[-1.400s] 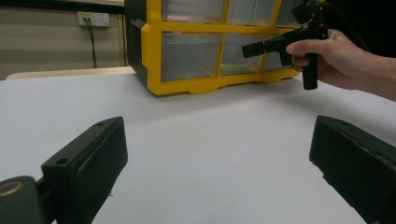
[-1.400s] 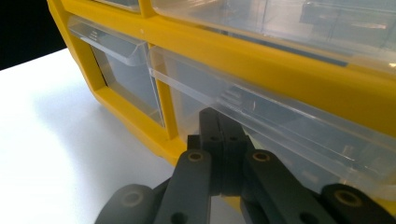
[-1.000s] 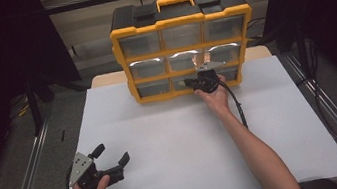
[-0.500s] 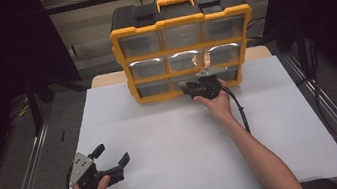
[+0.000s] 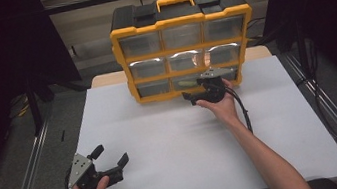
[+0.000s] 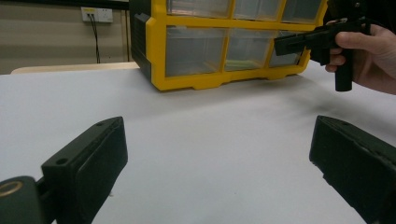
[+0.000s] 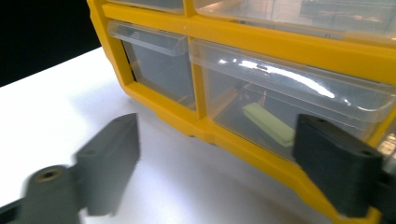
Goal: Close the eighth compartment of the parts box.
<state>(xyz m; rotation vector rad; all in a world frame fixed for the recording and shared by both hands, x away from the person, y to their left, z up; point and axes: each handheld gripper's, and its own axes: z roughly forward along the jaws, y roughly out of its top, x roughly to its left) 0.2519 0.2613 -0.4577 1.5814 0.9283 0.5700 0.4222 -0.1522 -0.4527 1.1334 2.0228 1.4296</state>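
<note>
**Right tool at bottom drawer row**

The right tool (image 5: 196,95) was held with jaws apart, just in front of the organizer (image 5: 184,46) at the desk's (image 5: 173,139) far edge. A pale green piece (image 7: 270,123) lay inside the middle bottom drawer (image 7: 289,107). The left tool (image 5: 111,161) rested near the desk's front-left corner, jaws apart, empty.

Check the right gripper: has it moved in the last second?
Yes. The right gripper has dropped from the yellow organizer's middle drawer row to its bottom row, shifting slightly left, toward the bottom middle drawer.
</note>
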